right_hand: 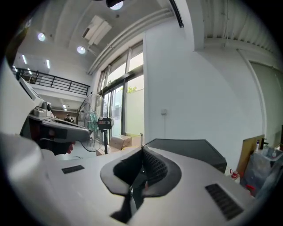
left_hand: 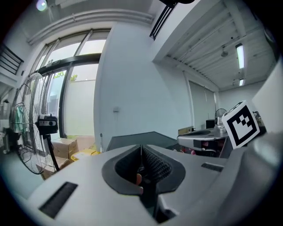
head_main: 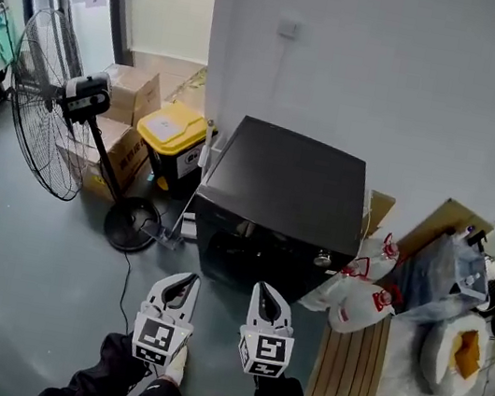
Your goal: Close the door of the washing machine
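The washing machine point(head_main: 280, 203) is a black box standing against the white wall, seen from above in the head view. Its dark front face point(head_main: 251, 257) looks flush, with no door swung out. My left gripper point(head_main: 186, 278) and right gripper point(head_main: 265, 289) are held side by side just in front of it, apart from it, each shut with nothing between the jaws. In the left gripper view the left gripper point(left_hand: 141, 148) points level over the washing machine top point(left_hand: 141, 137). In the right gripper view the right gripper point(right_hand: 142, 149) does the same, with the washing machine top point(right_hand: 190, 145) beyond it.
A big standing fan point(head_main: 51, 101) is on the left with its round base point(head_main: 132, 222) near the machine. A yellow-lidded bin point(head_main: 173, 137) and cardboard boxes point(head_main: 133, 92) sit behind it. White jugs with red caps point(head_main: 362, 303), a slatted wooden board point(head_main: 343, 380) and plastic-wrapped things lie to the right.
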Action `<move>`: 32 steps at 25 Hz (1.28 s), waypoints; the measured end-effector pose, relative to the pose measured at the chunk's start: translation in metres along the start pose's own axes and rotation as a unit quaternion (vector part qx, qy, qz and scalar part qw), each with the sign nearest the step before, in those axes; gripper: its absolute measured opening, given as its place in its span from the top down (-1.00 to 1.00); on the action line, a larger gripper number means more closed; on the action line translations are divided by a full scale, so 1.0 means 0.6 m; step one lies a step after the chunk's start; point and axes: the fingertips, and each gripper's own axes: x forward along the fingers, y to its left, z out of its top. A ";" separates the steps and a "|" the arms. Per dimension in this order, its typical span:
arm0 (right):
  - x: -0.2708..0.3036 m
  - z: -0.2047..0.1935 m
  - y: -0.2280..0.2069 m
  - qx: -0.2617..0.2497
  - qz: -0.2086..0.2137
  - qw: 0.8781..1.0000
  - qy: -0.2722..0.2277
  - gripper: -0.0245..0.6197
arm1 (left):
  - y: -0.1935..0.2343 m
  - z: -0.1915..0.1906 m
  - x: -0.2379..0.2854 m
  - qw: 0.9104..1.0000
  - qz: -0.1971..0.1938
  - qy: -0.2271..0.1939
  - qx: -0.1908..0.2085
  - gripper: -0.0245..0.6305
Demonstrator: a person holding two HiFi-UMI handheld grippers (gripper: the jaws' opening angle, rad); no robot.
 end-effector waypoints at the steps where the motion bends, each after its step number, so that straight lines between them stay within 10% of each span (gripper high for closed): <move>1: -0.020 0.008 -0.001 -0.001 -0.002 1.000 -0.004 0.87 | -0.010 0.008 -0.013 1.000 -0.001 -0.003 0.003 0.84; 15: -0.251 0.049 0.007 -0.004 -0.015 0.999 -0.030 0.87 | -0.115 0.055 -0.163 1.000 -0.011 -0.016 0.020 0.84; 32: -0.317 0.038 0.018 -0.010 -0.025 0.999 -0.028 0.88 | -0.151 0.041 -0.212 0.999 -0.028 -0.012 0.022 0.84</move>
